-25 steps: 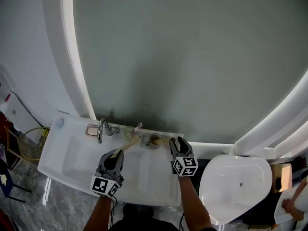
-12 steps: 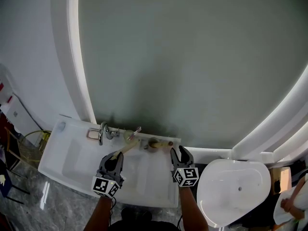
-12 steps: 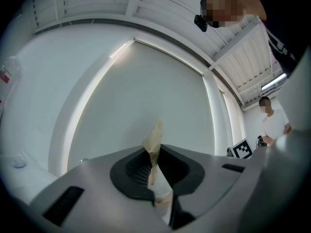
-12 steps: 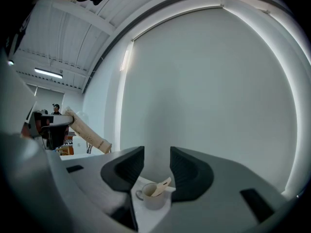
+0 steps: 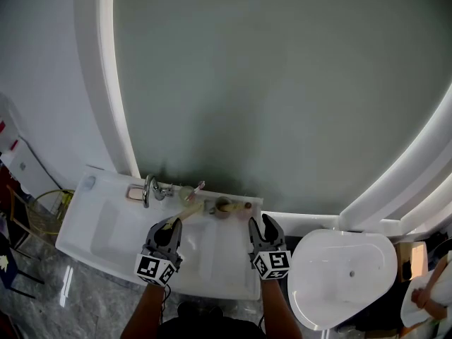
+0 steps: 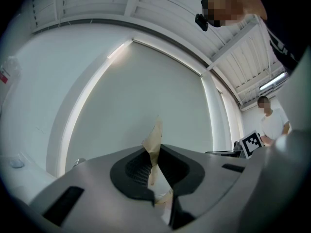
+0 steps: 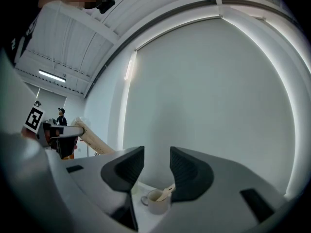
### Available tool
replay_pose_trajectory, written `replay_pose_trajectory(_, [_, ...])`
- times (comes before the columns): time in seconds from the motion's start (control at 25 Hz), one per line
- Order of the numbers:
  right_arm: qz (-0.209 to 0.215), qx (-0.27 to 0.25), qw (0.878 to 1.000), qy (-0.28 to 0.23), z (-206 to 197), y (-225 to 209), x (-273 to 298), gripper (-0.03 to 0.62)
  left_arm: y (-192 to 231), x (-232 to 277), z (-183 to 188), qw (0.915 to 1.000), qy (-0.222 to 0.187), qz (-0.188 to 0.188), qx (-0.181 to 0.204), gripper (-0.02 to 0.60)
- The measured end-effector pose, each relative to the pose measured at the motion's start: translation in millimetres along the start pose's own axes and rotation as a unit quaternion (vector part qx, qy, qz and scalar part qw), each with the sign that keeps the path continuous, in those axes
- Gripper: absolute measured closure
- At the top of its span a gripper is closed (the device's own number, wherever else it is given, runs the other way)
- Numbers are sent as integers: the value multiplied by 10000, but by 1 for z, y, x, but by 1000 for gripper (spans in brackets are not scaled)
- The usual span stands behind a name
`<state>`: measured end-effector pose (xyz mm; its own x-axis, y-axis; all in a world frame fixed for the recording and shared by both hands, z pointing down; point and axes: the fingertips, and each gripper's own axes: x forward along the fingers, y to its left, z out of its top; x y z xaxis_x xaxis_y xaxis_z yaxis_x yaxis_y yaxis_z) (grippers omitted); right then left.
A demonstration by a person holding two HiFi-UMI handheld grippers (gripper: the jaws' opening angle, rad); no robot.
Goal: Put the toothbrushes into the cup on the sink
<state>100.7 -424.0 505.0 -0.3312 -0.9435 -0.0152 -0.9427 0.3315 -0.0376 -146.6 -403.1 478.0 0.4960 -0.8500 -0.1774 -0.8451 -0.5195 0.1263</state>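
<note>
Holding toothbrush (image 6: 154, 144) pinched in my left gripper (image 5: 169, 225), jaws nearly together on it, tip poking up past them toward wall (image 5: 282, 83). Cup (image 7: 156, 200) stands on sink (image 5: 99, 232) back ledge, second brush (image 7: 167, 192) leaning inside. My right gripper (image 5: 259, 223) empty, jaws apart, near cup, not touching. Faucet (image 5: 150, 189) left of cup.

So the wrapped toothbrush (image 5: 187, 212), in a beige paper sleeve, is pinched in the left claw (image 5: 168, 230) and slants up toward the far ledge of the white sink (image 5: 106, 224). The cup (image 5: 223, 207) is a small pale mug standing upright on that far ledge, toward the sink's right end. A second toothbrush (image 7: 167, 192) with a light wooden handle leans inside it.
</note>
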Motion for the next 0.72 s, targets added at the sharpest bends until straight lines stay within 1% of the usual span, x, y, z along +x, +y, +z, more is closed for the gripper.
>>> replay_pose_trajectory(0.16, [31, 168, 9998, -117, 5, 10, -11, 416, -1, -1, 1, 10000, -18, -23, 21, 532])
replay_pose_trajectory(0.44, [115, 114, 9997, -180, 6, 17, -25, 417, -5, 1, 2, 10000, -27, -47, 42, 532])
replay_pose_trajectory(0.56, [67, 114, 9998, -179, 4, 14, -26, 420, -6, 4, 2, 10000, -43, -80, 37, 532])
replay_pose_trajectory(0.6, [6, 103, 9998, -190, 4, 13, -27, 451, -6, 5, 1, 9999, -50, -87, 29, 532])
replay_pose_trajectory(0.68, [-125, 89, 9997, -215, 4, 10, -30, 532, -6, 7, 0, 9999, -51, -102, 16, 532])
replay_pose_trajectory(0.72, [-148, 95, 9996, -224, 4, 9, -30, 546, -6, 8, 0, 9999, -47, -107, 9, 532])
